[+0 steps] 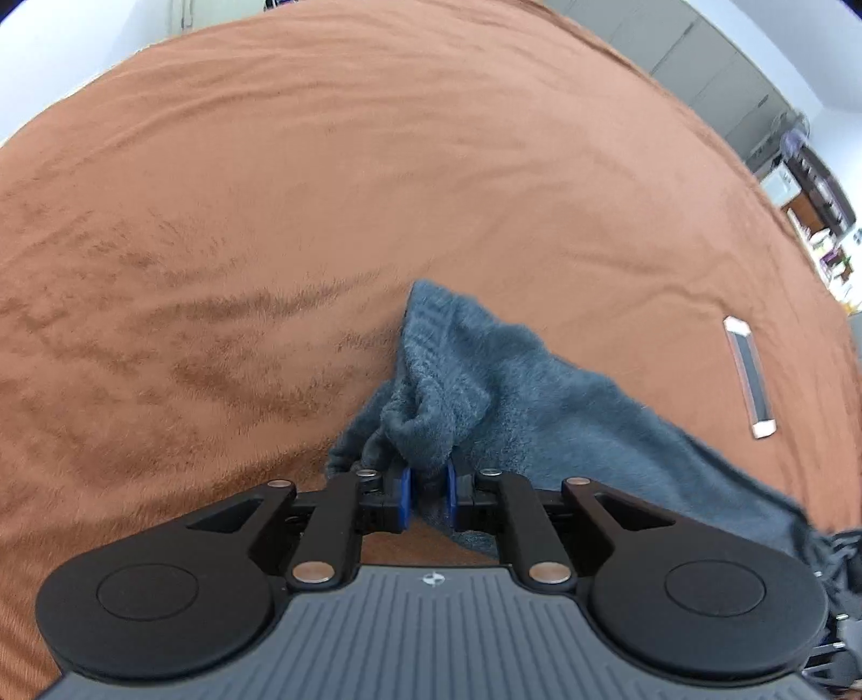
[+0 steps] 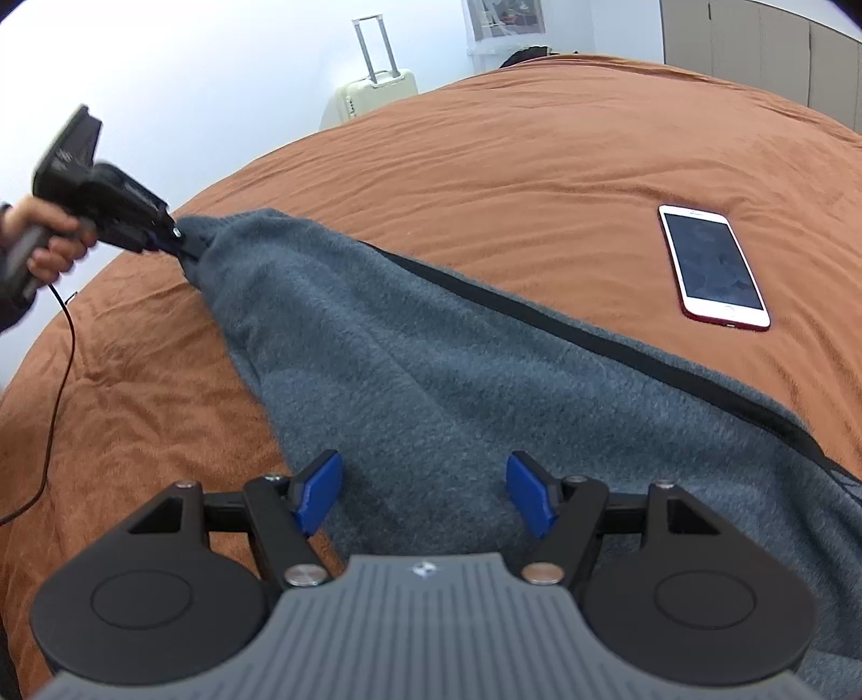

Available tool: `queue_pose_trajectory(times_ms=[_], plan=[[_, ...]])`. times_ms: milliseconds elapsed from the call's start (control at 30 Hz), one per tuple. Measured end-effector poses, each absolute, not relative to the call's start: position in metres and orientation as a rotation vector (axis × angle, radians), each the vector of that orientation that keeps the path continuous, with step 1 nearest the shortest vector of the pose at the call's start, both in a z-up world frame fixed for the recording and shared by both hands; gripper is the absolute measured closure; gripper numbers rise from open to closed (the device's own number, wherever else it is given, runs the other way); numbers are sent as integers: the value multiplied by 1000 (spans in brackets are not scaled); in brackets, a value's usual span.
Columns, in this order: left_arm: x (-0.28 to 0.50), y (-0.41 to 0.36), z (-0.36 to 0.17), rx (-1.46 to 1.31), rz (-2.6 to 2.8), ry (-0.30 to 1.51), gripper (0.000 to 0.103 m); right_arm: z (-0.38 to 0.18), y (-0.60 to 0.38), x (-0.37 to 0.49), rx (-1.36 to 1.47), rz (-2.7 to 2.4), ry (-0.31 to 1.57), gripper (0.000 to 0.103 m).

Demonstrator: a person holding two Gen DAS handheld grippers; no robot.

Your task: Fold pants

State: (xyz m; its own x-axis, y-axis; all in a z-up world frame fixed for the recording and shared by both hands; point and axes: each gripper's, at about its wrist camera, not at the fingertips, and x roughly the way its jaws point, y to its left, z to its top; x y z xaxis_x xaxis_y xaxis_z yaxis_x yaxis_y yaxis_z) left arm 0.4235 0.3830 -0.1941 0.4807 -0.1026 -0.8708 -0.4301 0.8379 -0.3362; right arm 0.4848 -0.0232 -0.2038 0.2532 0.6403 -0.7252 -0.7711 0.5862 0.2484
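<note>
Overhead, left gripper [image 1: 428,492] clamped on grey pants [image 2: 409,366], right gripper [image 2: 425,492] agape above them, on brown bedspread [image 2: 539,161].

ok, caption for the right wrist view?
Open right gripper over fuzzy grey pants; left gripper pinches their far end.

Pants [image 2: 409,377]: grey, matt, fuzzy fleece cloth. Bedspread [image 2: 539,161]: rust-brown, short-napped plush cloth. Phone [image 2: 711,264]: glossy glass face. Right tool [image 2: 425,492]: matt black plastic, blue pads [image 2: 318,495].

Bedroom: bed [image 2: 539,161], suitcase [image 2: 377,91], wardrobe [image 2: 754,48].
</note>
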Motion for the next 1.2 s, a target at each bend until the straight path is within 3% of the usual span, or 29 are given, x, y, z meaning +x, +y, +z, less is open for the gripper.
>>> queue_pose_trajectory(times_ms=[233, 300, 333, 367, 433, 533, 700, 867, 1200], plan=[[426, 377, -222, -575, 167, 1108, 62, -193, -40, 481, -112, 932, 894, 33], [420, 367, -211, -521, 176, 1084, 34, -184, -53, 480, -67, 894, 880, 33], [415, 361, -203, -484, 189, 1058, 11, -177, -64, 479, -42, 872, 872, 32], [408, 354, -194, -435, 206, 1018, 5, -170, -75, 477, -21, 855, 861, 31], [392, 339, -180, -334, 203, 941, 5, -154, -106, 469, 8, 800, 828, 24], [377, 327, -172, -280, 145, 916, 5, -135, -168, 451, 47, 677, 774, 22], [362, 336, -191, -522, 97, 869, 5, -133, -293, 425, 287, 443, 799, 10], [362, 339, -217, -692, 147, 856, 5, -167, -398, 406, 543, 182, 832, 10], [395, 333, -231, -722, 175, 811, 5, -237, -473, 421, 706, -47, 849, 10]])
